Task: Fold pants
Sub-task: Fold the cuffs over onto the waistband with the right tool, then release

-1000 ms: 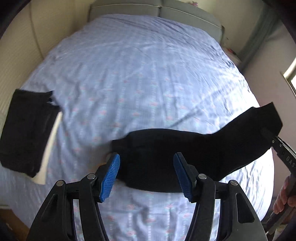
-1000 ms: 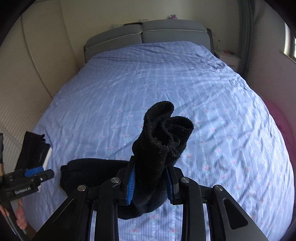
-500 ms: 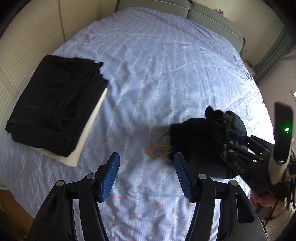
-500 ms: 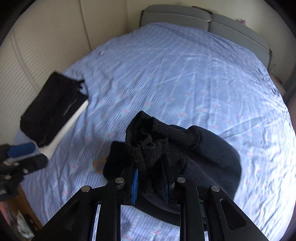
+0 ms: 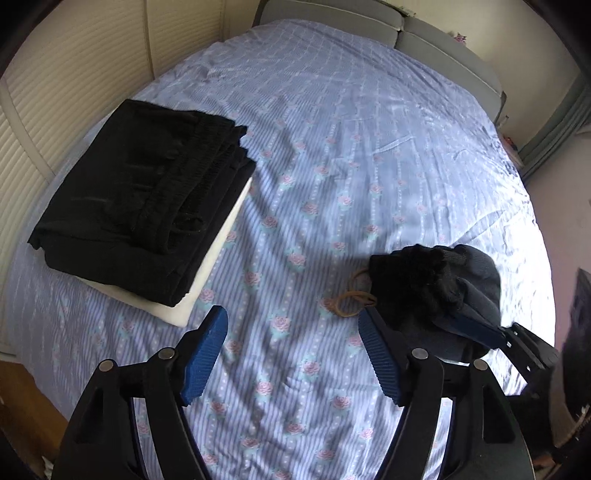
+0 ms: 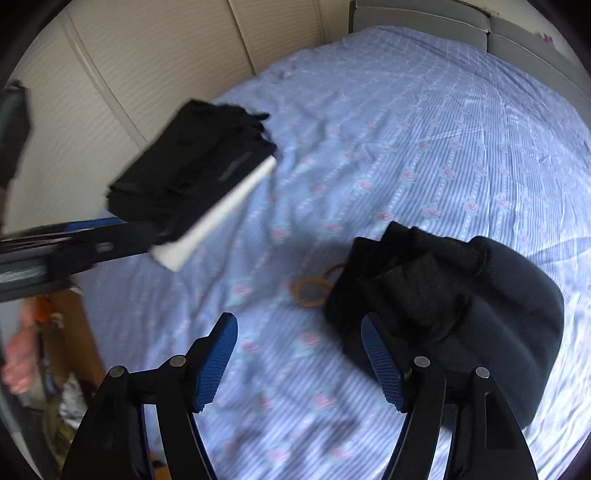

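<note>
Dark pants (image 5: 439, 295) lie bunched in a folded heap on the blue flowered bedspread (image 5: 332, 155), right of centre; they also show in the right wrist view (image 6: 461, 306). My left gripper (image 5: 293, 356) is open and empty, hovering above the bed just left of the heap. My right gripper (image 6: 297, 363) is open and empty, its right finger beside the heap's near edge. A brown cord (image 5: 351, 299) sticks out from the heap's left side.
A stack of folded black clothes (image 5: 144, 192) rests on a white folded item (image 5: 207, 269) at the bed's left edge, also seen in the right wrist view (image 6: 192, 173). A grey headboard (image 5: 388, 26) stands at the far end. Walls flank the bed.
My right gripper has let go of the pants leg it held and now stands open. The pants went from stretched out to a bunched heap. Both grippers swung left toward the black stack.
</note>
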The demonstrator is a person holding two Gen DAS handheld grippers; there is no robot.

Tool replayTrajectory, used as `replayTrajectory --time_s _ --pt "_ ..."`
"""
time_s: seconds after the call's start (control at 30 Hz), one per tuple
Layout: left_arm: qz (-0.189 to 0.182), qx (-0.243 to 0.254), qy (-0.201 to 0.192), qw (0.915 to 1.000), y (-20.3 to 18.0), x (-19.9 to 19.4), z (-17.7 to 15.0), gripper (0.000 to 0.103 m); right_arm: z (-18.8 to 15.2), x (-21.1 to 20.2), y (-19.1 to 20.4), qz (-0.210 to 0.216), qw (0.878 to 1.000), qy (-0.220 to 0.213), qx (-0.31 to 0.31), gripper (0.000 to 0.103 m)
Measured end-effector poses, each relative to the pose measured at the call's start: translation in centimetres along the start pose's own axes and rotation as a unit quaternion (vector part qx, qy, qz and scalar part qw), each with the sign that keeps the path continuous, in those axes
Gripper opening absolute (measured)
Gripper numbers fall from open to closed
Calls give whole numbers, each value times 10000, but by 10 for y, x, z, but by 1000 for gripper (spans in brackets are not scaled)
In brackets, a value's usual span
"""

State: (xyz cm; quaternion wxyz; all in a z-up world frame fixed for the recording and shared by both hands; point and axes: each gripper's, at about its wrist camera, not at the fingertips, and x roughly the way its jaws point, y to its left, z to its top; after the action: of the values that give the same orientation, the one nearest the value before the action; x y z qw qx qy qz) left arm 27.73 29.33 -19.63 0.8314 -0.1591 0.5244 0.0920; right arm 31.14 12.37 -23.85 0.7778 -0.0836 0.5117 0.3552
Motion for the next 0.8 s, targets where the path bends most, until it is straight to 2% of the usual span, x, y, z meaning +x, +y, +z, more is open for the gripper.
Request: replayTrajectory --time_s 0.13,0.23,0.3,0.4,0.5,0.57,0.67,0.73,0.8 --pt "-435 155 -38 9989 -29 -2 1 80 -23 -52 -11 -189 9975 -483 475 71" --pt "-930 375 -12 9950 -62 8 5 80 -46 -74 -57 -756 9875 -649 1219 71" --pt "-1222 449 73 9915 -86 23 10 81 -62 -80 -94 -1129 9756 -590 1789 71" --pt "-1476 315 349 9879 -110 49 16 82 -91 -86 -146 -1224 9517 -596 2753 71" --pt "-1511 23 703 9860 -127 81 17 83 -117 -88 -185 -1240 9241 -688 3548 71" --pt "-1515 -237 929 9838 -131 100 16 88 -126 -86 -200 -1211 9115 -708 3866 71" --pt "-1550 -539 1156 9797 -136 123 15 88 -134 -74 -213 -1109 9049 -632 4060 71" --pt "-1426 -780 1254 9787 -137 136 14 88 -138 -64 -215 -1010 9057 -564 4078 71" --pt "-1455 -1032 1348 9747 -137 144 14 87 -138 -50 -215 -889 9086 -428 4058 70"
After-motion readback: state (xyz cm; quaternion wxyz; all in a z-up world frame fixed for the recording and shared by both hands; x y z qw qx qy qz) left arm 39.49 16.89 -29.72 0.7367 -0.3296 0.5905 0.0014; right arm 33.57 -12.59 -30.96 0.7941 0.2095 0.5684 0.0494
